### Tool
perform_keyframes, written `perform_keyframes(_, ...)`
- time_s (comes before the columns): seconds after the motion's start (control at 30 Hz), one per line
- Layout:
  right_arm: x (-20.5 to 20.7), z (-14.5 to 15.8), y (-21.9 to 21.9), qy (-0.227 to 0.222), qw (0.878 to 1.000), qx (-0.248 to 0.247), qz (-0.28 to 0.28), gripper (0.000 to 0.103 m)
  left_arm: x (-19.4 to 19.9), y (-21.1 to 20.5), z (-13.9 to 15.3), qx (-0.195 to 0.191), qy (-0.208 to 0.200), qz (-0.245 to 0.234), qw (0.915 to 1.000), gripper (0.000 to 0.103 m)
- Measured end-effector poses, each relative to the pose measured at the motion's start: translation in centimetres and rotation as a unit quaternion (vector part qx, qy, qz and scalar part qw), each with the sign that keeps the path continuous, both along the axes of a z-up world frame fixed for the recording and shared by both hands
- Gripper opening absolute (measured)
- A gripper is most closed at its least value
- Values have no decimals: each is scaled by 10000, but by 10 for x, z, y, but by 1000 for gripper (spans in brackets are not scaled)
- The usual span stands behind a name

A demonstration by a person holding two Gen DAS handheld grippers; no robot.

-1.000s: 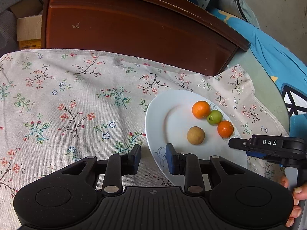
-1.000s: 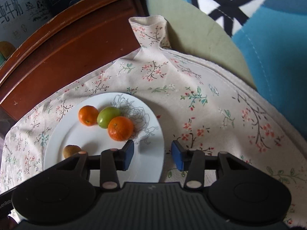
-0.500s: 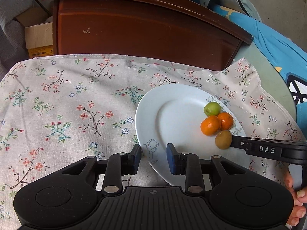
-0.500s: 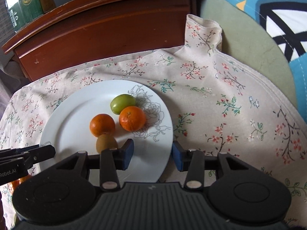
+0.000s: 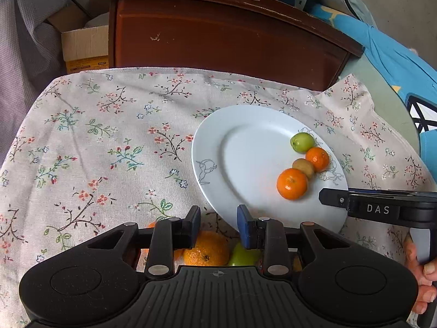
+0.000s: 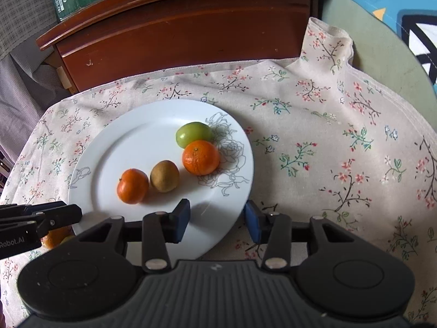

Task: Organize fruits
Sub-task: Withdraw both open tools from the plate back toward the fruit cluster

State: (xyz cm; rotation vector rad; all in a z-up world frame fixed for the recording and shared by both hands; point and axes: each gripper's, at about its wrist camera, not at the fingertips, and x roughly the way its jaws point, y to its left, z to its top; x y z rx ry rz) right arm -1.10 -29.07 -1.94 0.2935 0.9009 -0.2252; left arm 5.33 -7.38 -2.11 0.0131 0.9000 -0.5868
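A white plate [image 5: 245, 147] [image 6: 131, 142] lies on the floral cloth and holds two oranges [image 5: 291, 183] [image 6: 201, 157], a green fruit [image 5: 301, 142] [image 6: 193, 134] and a brown kiwi [image 5: 303, 167] [image 6: 164, 176]. My left gripper [image 5: 218, 225] is open at the plate's near left rim. Under it lie another orange [image 5: 206, 248] and a green fruit [image 5: 243, 257] on the cloth. My right gripper [image 6: 217, 217] is open over the plate's near right rim; one pad is above the plate.
A dark wooden cabinet [image 5: 218, 35] [image 6: 185, 27] stands behind the table. A cardboard box [image 5: 84, 46] sits at its left. Blue fabric [image 5: 396, 63] lies to the right. The cloth's edges fall off at the left and far side.
Both grippers pulled back toward me and the views swung. The fruits on the plate rolled into new positions. Loose fruit under my left gripper came into view.
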Motion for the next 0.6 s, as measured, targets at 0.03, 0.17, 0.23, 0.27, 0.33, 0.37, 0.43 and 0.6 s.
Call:
perform_keyframes(0.03, -1, 1, 2, 20, 10000, 10, -22, 47, -2, 3, 2, 4, -7, 7, 10000, 29)
perform_keyframes(0.17, -10, 9, 8, 78, 9998, 151, 36, 48, -10, 14, 14, -12, -4, 23, 10000, 29)
perform_keyframes(0.23, -16, 16, 11, 3, 9997, 211, 107, 47, -17, 21, 22, -80, 17, -37, 10000, 29)
perform_keyframes(0.27, -19, 19, 13, -31, 9996, 246, 118, 47, -21, 23, 26, -90, 15, -80, 9999, 29)
perform_keyframes(0.33, -26, 27, 17, -106, 9992, 351, 168, 47, -32, 28, 33, -12, 1, -185, 9998, 29)
perform_keyframes(0.37, -30, 30, 20, -138, 9988, 400, 234, 47, -37, 29, 35, 37, 7, -240, 9997, 29)
perform_keyframes(0.43, -38, 37, 27, -184, 9985, 405, 333, 48, -46, 33, 38, 53, 13, -353, 9994, 29)
perform_keyframes(0.6, -64, 45, 43, -224, 9977, 458, 446, 51, -63, 38, 35, 365, 108, -400, 9985, 30)
